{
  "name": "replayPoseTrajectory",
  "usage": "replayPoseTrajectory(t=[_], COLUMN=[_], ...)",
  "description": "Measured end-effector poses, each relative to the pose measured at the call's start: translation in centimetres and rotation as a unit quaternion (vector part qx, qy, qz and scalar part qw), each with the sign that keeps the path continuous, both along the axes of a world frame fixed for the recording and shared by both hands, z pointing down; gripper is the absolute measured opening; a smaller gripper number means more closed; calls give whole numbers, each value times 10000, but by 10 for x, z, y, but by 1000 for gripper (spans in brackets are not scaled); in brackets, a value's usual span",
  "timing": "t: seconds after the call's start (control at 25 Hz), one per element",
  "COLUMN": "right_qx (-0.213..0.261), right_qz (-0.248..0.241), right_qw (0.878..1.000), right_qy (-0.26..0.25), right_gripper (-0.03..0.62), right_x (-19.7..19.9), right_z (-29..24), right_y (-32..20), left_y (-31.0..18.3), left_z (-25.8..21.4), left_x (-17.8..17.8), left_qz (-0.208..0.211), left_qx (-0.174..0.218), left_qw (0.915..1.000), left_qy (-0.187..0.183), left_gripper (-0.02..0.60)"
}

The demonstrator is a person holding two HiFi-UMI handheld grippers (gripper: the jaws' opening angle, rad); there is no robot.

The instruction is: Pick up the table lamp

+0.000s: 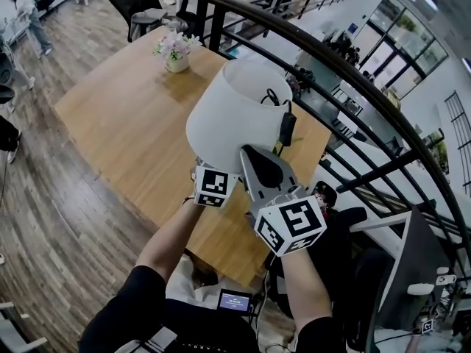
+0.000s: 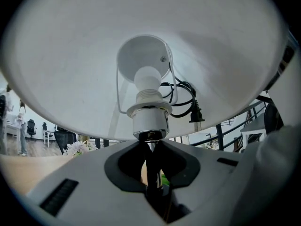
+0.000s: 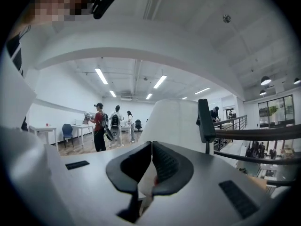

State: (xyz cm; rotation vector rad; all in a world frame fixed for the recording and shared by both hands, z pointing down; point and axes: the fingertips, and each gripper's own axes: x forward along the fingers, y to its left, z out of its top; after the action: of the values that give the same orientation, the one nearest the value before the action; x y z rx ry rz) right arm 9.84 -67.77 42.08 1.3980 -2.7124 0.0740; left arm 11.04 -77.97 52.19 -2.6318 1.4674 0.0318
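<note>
The table lamp [image 1: 234,112] is held clear above the wooden table [image 1: 110,116], at its near right. The left gripper [image 2: 150,145] clenches the thin stem under the socket to carry it. The right gripper [image 3: 150,147], pinched on something pale, likely steadies it.

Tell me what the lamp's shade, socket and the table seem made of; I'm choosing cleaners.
Shade: matte white, likely fabric or plastic; dull, even surface over a wire frame. Socket and stem: polished metal, chrome-like; mirror reflections. Table: wood or veneer, satin; visible grain and plank lines.
</note>
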Motion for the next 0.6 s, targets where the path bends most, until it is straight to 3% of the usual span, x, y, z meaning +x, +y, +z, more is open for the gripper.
replayPoseTrajectory(t=[0.2, 0.6], right_qx=[46, 275], right_qz=[35, 116], right_qw=[9999, 9995], right_qy=[-124, -143], right_gripper=[32, 32], right_x=[-2, -1], right_z=[-42, -124], right_y=[2, 38], left_y=[7, 50], left_z=[-36, -107], left_x=[-6, -11], left_qz=[10, 28], left_qx=[-287, -697], left_qw=[9993, 9969], left_qy=[-235, -351], left_gripper=[75, 75])
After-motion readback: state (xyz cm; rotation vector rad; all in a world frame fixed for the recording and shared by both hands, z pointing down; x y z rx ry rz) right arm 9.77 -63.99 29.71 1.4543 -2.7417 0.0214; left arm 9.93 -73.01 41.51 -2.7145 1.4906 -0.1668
